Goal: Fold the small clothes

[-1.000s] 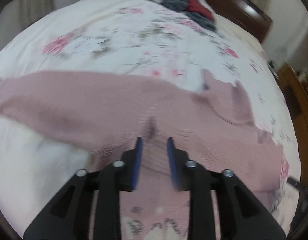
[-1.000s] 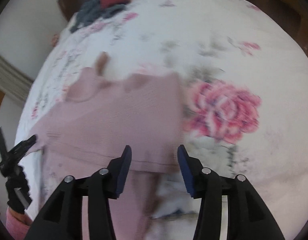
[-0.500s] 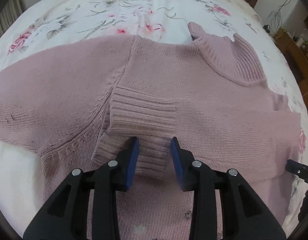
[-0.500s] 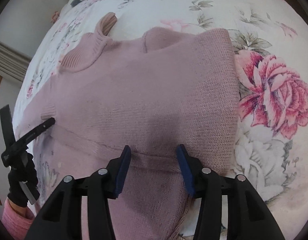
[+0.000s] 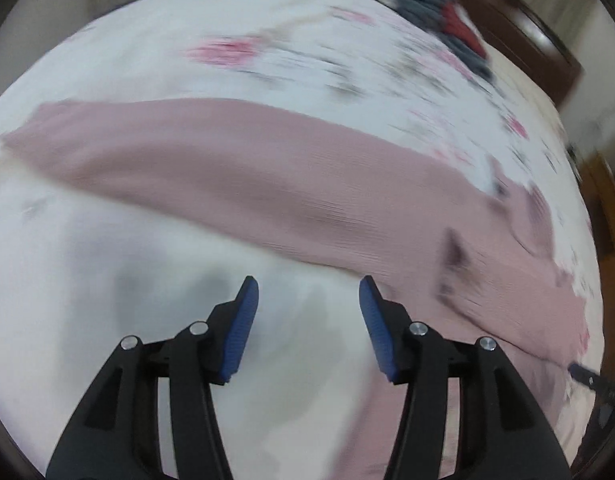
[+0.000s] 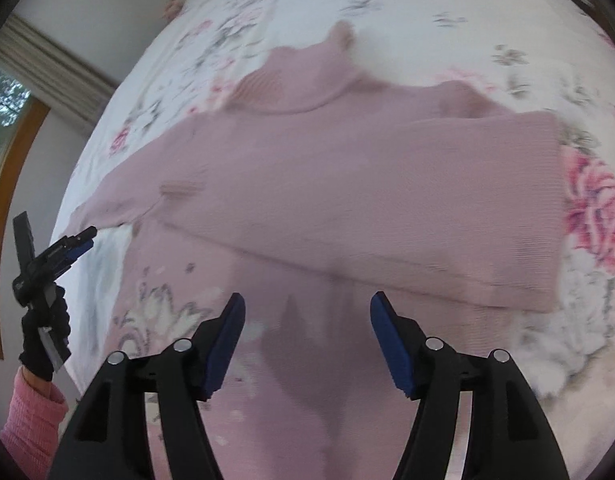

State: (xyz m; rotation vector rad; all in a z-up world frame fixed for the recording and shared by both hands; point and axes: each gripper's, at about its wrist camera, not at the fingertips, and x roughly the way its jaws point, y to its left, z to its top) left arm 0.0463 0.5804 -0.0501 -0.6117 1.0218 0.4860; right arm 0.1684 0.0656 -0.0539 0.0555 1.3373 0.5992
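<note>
While my left wrist view is blurred, I see the left tongs (image 5: 305, 312) spread wide and empty over the floral bed (image 5: 147, 248), the pink sweater (image 5: 267, 176) stretching across it beyond them. From my right wrist view, the right tongs (image 6: 307, 330) gape, released, above the sweater's lower body, its folded sleeve (image 6: 407, 200) lying across the chest.
</note>
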